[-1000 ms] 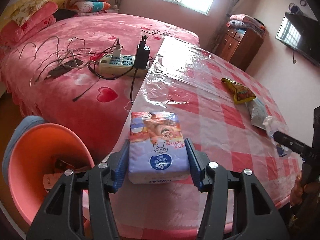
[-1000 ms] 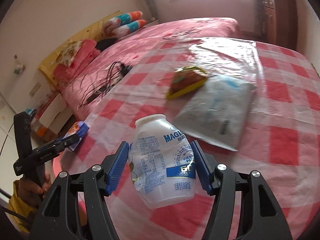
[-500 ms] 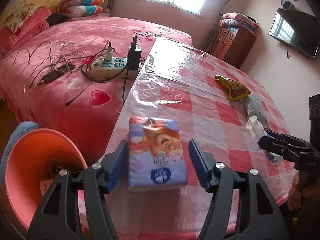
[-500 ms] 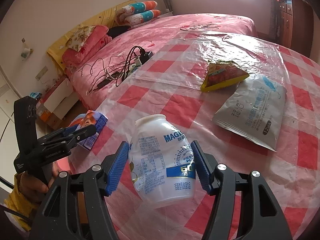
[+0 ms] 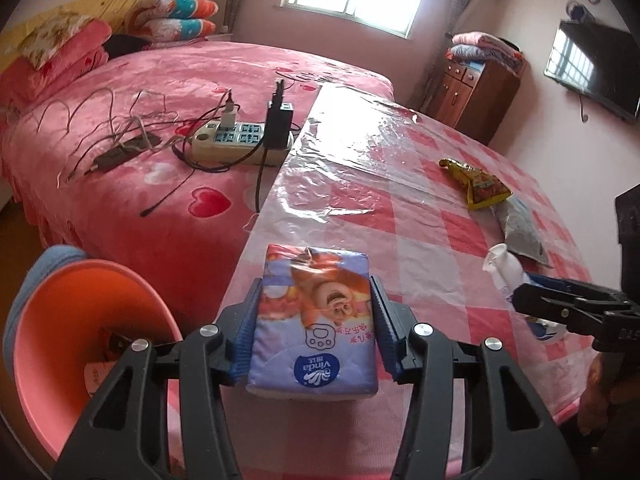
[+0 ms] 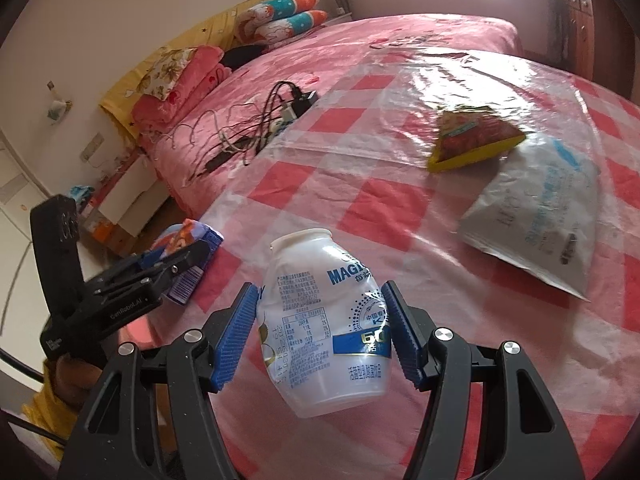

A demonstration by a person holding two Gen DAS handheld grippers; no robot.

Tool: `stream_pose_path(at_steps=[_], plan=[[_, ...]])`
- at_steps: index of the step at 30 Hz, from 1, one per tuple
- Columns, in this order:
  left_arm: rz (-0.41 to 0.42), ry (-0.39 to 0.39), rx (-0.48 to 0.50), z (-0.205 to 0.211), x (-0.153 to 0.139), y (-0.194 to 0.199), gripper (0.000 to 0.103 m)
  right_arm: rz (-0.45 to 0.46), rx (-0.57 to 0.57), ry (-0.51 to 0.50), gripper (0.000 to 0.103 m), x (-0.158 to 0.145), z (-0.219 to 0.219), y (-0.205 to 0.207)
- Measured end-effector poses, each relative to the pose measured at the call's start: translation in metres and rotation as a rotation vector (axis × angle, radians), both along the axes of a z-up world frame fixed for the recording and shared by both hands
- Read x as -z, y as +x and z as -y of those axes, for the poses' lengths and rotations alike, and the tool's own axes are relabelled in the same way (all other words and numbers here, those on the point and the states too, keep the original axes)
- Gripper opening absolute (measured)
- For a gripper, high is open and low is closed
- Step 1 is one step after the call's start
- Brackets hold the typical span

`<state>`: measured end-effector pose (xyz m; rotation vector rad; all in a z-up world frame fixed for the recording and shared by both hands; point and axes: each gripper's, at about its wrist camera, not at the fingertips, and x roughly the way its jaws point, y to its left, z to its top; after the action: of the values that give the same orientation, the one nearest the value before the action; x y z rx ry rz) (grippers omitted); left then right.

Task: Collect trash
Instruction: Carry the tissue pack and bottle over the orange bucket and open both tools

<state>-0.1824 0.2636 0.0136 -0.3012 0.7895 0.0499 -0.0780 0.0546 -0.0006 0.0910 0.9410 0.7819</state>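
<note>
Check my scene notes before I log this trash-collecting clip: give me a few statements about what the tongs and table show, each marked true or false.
1. The left tongs are shut on the tissue pack. True.
2. The right tongs are empty. False: they grip a white plastic bottle.
3. The yellow snack bag lies on the table partly on the grey pouch. True.
4. The bottle has its cap on. False: its mouth is open.
5. The orange bin stands on the table. False: it sits below the table edge, beside the bed.
</note>
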Motion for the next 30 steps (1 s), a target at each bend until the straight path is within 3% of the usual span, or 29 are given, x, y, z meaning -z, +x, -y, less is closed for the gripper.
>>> stream_pose_path(at_steps=[4, 11, 22, 24, 26, 30], plan=[[0.012, -0.037, -0.044, -0.017, -0.005, -0.014, 0.052, -0.056, -0.047, 0.056, 0.064, -0.001, -0.017, 0.004], [0.006, -0.029, -0.166, -0.063, -0.008, -0.047, 0.052, -0.156, -0.183, 0.146, 0.064, -0.009, -0.073, 0.004], [-0.064, -0.042, -0.391, -0.138, 0.022, -0.091, 0.053, -0.159, -0.402, 0.175, 0.064, -0.033, -0.188, -0.022], [-0.090, -0.032, -0.430, -0.147, 0.028, -0.095, 0.060, -0.176, -0.429, 0.182, 0.065, -0.031, -0.206, -0.024], [-0.116, -0.039, -0.469, -0.158, 0.034, -0.100, 0.074, -0.196, -0.416, 0.183, 0.084, -0.028, -0.214, -0.025], [-0.126, -0.043, -0.513, -0.171, 0.035, -0.109, 0.081, -0.212, -0.385, 0.202, 0.085, -0.025, -0.210, -0.027]])
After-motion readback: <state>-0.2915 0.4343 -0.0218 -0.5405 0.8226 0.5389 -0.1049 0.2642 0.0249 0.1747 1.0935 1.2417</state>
